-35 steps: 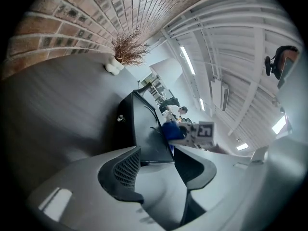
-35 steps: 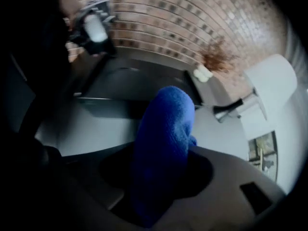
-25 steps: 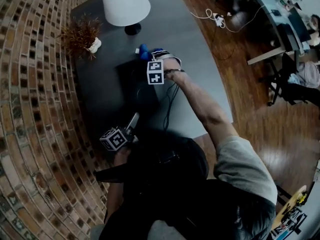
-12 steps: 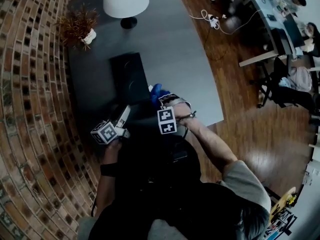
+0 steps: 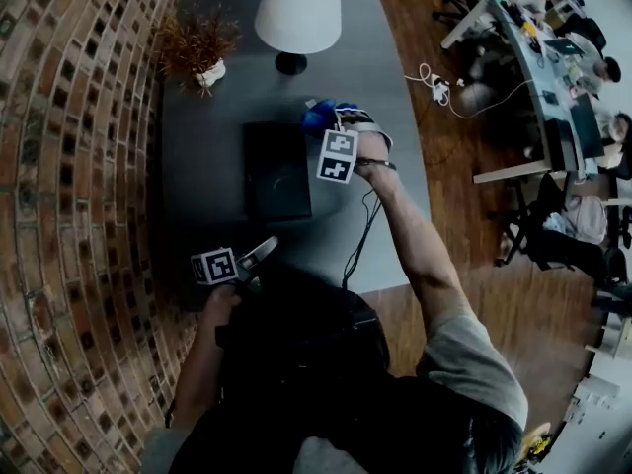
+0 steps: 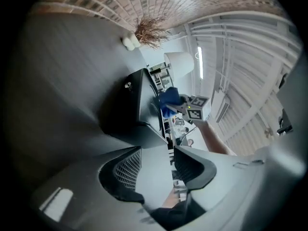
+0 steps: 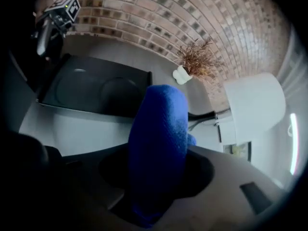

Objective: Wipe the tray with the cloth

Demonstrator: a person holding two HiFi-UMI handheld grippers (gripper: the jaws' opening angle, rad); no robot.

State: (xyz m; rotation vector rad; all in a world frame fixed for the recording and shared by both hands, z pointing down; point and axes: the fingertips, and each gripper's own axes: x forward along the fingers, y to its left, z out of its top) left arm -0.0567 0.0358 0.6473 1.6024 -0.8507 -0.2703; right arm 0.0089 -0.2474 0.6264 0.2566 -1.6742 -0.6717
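gripping the blue cloth (image 7: 159, 143) in the right tool (image 5: 331, 118) just off the black tray's (image 5: 276, 171) 1 o'clock corner, probably to begin wiping, with the left tool (image 6: 156, 165) agape, empty, near 6 o'clock, perhaps to steady it on the bench (image 5: 385, 77).

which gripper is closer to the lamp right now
Right. The right gripper, holding the cloth, is by the tray's far right corner, just short of the lamp. The left gripper is at the table's near edge, with the tray between.
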